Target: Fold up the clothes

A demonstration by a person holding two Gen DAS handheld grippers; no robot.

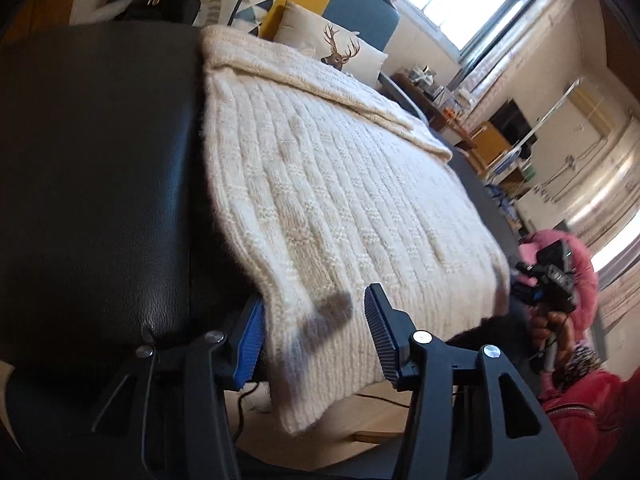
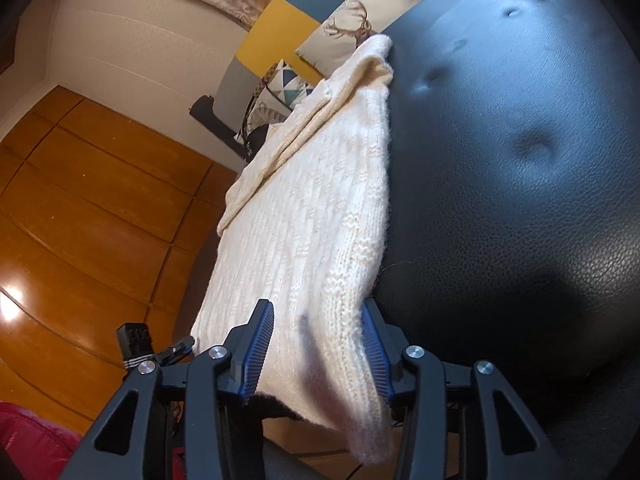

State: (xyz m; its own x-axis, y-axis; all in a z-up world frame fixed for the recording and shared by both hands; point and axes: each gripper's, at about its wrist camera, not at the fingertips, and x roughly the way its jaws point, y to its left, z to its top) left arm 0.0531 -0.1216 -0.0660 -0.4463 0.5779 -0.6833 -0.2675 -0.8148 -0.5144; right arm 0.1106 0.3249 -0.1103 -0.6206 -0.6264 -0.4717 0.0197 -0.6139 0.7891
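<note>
Left gripper (image 1: 316, 336): jaws straddle the near hem corner of the cream knit sweater (image 1: 320, 184), pads not clearly pressing, so parted around it, nothing gripped. Right gripper (image 2: 318, 344): same at the other hem corner, sweater (image 2: 316, 240) between the fingers, far pad close to or touching the knit, no firm pinch that I can see. Sweater lies flat on a black leather ottoman (image 1: 96, 168), hem hanging off the near edge, one side already folded in. Beyond: deer cushion (image 1: 340, 48), wood floor (image 2: 100, 184). Risks, as I judge them: thick fuzzy knit slipping from a shallow bite; one side catching first and skewing the fold; slick leather letting the whole sweater slide when lifted.
</note>
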